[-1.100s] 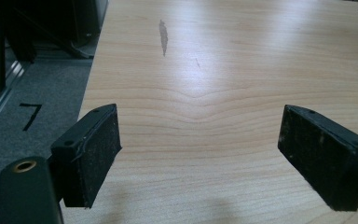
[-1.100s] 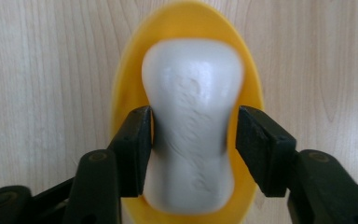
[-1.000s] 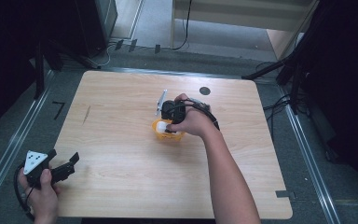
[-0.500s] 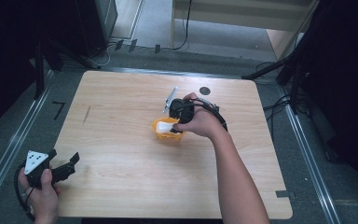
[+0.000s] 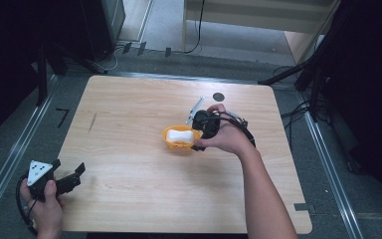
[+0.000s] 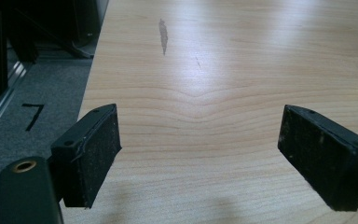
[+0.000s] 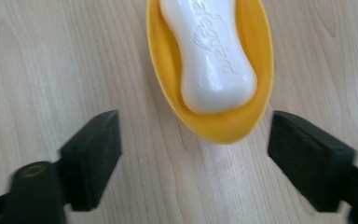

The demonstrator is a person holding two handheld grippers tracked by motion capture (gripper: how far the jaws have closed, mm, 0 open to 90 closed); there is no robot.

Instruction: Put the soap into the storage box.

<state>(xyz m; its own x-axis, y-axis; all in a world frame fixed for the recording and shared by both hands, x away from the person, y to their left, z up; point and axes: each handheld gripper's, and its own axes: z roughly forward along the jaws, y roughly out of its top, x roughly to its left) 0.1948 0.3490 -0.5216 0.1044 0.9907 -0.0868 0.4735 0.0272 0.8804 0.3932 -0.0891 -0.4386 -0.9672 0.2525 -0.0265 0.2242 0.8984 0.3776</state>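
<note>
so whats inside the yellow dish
A white bar of soap lies lengthwise in the yellow dish, with raised lettering on its top. The soap covers most of the dish's floor, so whatever lies beneath the bar cannot be seen. The dish sits on the wooden table.

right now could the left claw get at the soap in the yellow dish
Probably not without a long reach: the left claw sits at the table's near left corner, far from the soap in the yellow dish. Bare wood lies between.
</note>
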